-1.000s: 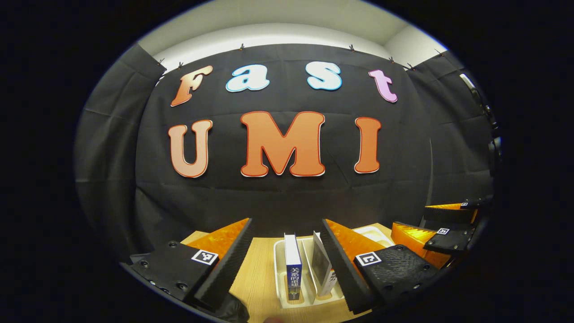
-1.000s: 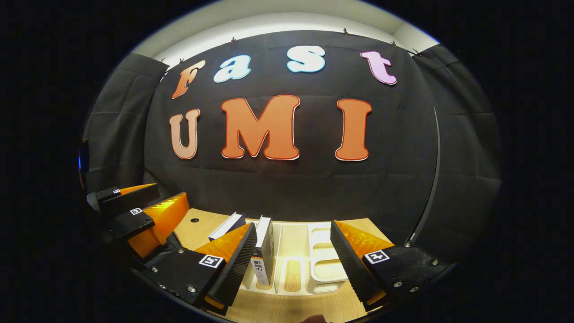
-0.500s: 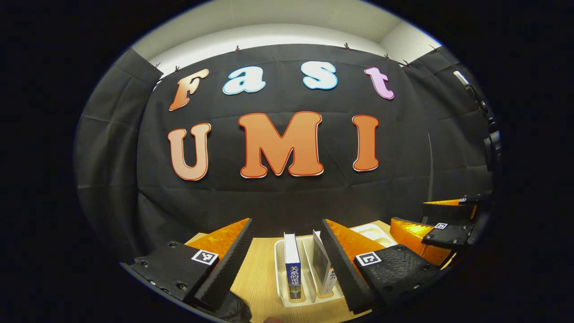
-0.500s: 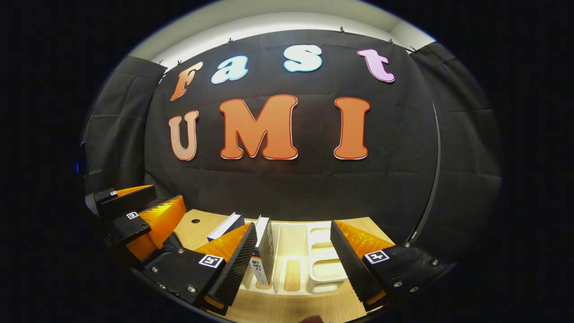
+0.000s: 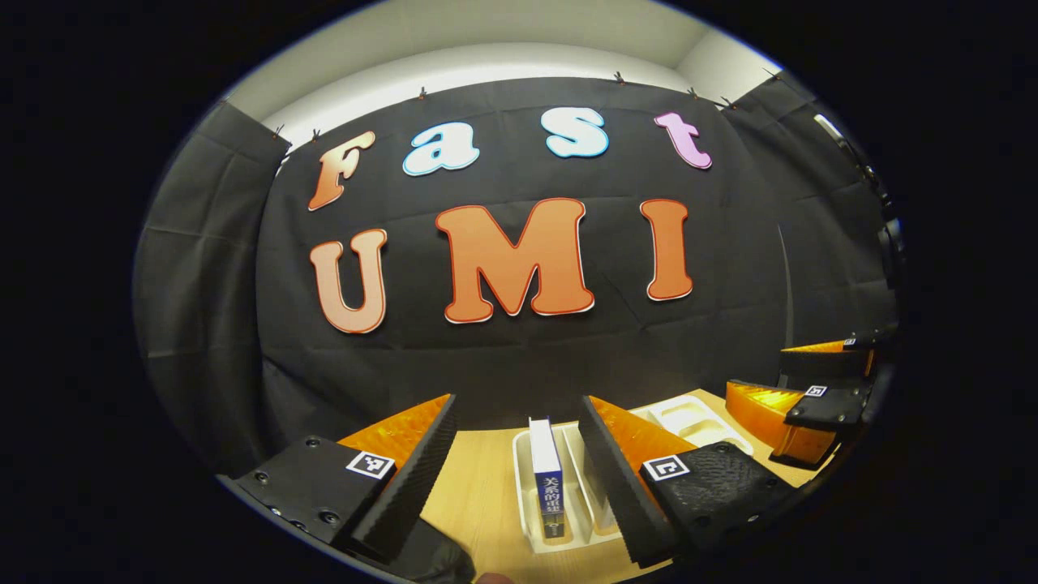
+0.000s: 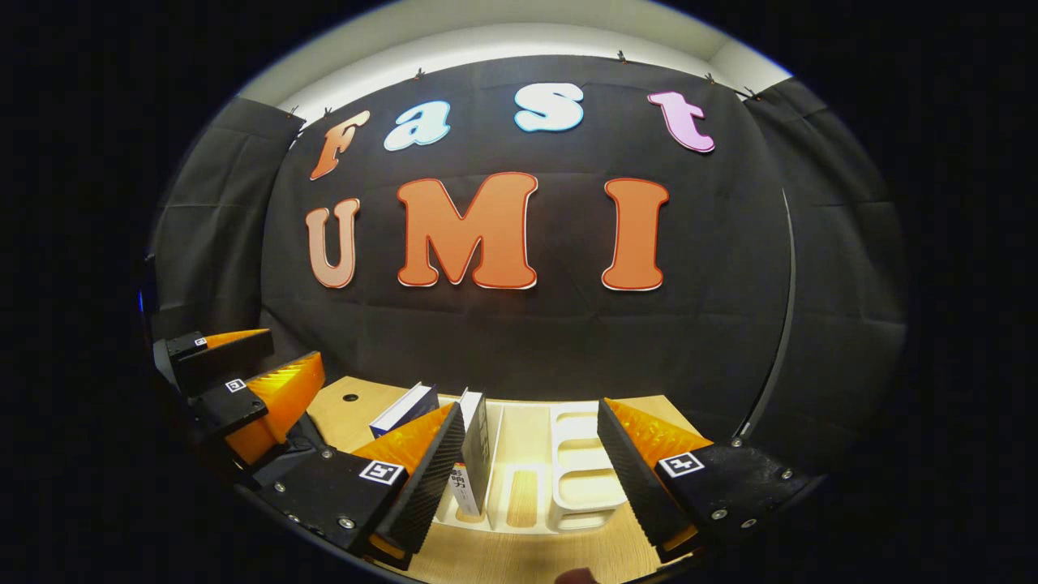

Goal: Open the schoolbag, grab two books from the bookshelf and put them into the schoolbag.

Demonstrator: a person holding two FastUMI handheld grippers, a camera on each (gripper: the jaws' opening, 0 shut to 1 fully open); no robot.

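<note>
The left gripper (image 5: 515,462) is spread wide and holds nothing. A blue-spined book (image 5: 547,478) stands upright directly ahead of it, between the lines of its two fingers and closer to the right-hand finger, with the spine facing the camera and the long axis vertical. This book sits in the end slot of a white book rack (image 5: 525,503) on the wooden table (image 5: 474,487). The right gripper (image 6: 527,470) is equally wide and empty. A second book (image 6: 473,454), also upright, stands just beside its left-hand finger, off centre. The left gripper is judged the better aligned for a grasp: advance until the spine lies between the pads, then close. In the right gripper view the remaining rack slots (image 6: 584,470) hold nothing. The schoolbag's position cannot be told.
</note>
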